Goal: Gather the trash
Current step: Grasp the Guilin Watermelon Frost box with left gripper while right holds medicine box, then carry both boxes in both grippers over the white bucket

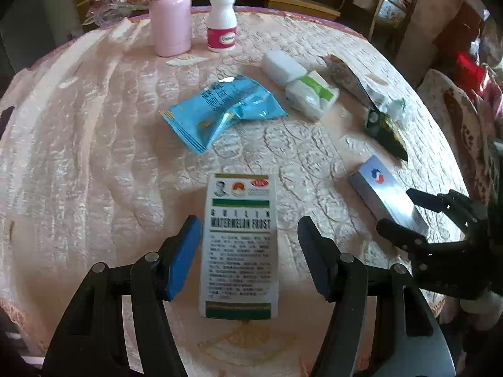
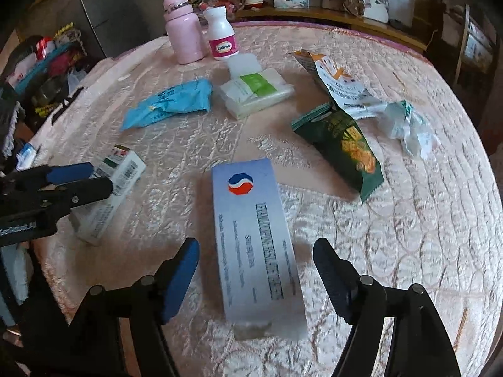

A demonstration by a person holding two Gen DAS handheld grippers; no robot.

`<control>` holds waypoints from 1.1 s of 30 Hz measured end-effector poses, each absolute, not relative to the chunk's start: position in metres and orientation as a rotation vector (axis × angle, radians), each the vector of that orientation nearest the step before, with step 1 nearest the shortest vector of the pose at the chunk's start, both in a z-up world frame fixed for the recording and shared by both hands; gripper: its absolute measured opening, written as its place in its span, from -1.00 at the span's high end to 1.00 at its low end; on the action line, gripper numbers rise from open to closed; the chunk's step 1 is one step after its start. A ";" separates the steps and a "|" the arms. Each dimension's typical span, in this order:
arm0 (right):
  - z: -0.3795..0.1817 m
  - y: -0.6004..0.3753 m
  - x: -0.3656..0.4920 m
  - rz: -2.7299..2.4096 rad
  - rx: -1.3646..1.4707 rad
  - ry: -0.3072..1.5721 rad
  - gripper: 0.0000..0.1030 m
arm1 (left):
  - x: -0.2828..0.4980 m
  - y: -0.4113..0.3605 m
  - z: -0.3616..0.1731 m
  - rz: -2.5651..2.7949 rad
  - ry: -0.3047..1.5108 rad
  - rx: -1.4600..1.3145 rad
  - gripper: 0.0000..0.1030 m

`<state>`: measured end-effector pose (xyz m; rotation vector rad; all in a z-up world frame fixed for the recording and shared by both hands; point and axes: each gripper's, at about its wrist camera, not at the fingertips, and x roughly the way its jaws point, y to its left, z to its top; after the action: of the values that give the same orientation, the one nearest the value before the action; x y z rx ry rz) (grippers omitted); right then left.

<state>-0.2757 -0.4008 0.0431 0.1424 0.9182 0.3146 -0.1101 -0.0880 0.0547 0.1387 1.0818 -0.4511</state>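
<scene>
My left gripper (image 1: 250,235) is open, its fingers either side of a white and green "Watermelon Frost" box (image 1: 240,245) lying flat on the table; the box also shows in the right wrist view (image 2: 110,188). My right gripper (image 2: 256,257) is open around a silvery box with a red-blue logo (image 2: 254,245), which also shows in the left wrist view (image 1: 385,193). Further back lie a blue wrapper (image 1: 220,110), a green snack bag (image 2: 345,144), a white-orange bag (image 2: 336,81) and crumpled paper (image 2: 405,125).
A pink bottle (image 1: 169,12) and a white pill bottle (image 1: 221,22) stand at the far edge of the round table (image 1: 78,157) with its pink cloth. Two tissue packs (image 1: 298,81) lie mid-table. Chairs and cluttered shelves surround it.
</scene>
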 end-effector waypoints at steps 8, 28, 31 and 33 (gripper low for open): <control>0.041 -0.396 -0.268 0.277 0.093 0.882 0.12 | -0.112 -0.097 0.033 -0.454 1.155 0.192 -0.20; 0.071 -0.489 -0.325 0.198 0.192 0.786 0.13 | -0.151 -0.188 0.087 -0.553 0.973 0.167 0.05; 0.072 -0.506 -0.334 0.170 0.208 0.778 0.13 | -0.155 -0.209 0.091 -0.580 0.963 0.172 0.05; 0.072 -0.518 -0.340 0.147 0.217 0.769 0.13 | -0.161 -0.224 0.093 -0.602 0.957 0.180 0.05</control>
<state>-0.3404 -0.5184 0.0719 0.2171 0.7690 0.1472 -0.1614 -0.2239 0.0929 0.1800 0.9568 -0.6022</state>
